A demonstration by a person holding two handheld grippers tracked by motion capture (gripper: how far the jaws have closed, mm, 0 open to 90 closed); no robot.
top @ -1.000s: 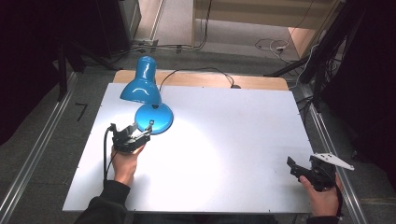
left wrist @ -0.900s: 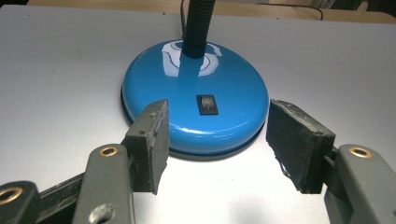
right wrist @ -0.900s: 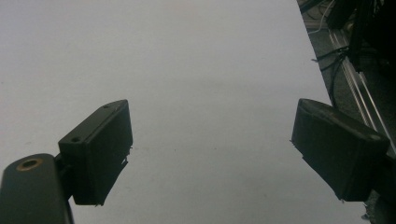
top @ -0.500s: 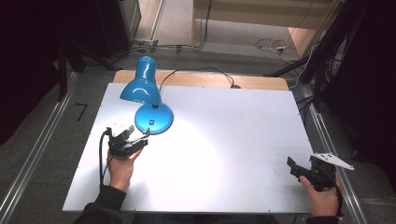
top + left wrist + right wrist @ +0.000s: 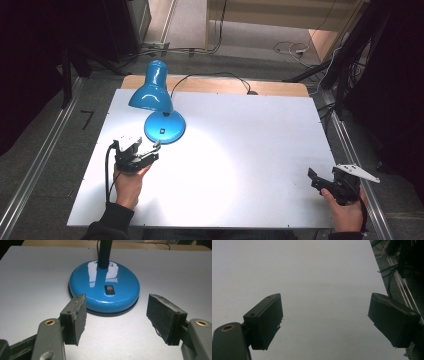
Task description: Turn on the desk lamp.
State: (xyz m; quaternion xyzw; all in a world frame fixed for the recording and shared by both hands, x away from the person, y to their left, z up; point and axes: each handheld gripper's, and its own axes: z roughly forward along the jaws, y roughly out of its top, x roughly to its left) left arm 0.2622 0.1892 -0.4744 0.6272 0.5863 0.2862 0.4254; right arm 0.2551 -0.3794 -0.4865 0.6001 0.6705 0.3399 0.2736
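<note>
Blue and glossy, the lamp (image 5: 157, 107) stood near the table's (image 5: 250, 150) far left corner, its round base (image 5: 104, 287) flat on the white top. Just short of that base the left gripper (image 5: 142, 150) had its jaws spread, having just been opening, nothing between them. Near the right edge, the right gripper (image 5: 320, 181) was spread too, over bare table.

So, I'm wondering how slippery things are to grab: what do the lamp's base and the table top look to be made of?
Lamp base: probably painted metal or hard plastic with a glossy blue finish, since it mirrors the neck and shows bright highlights. Table top: a flat, matte white board, likely laminate; the lamp's light spreads on it softly with no sharp reflection.
</note>
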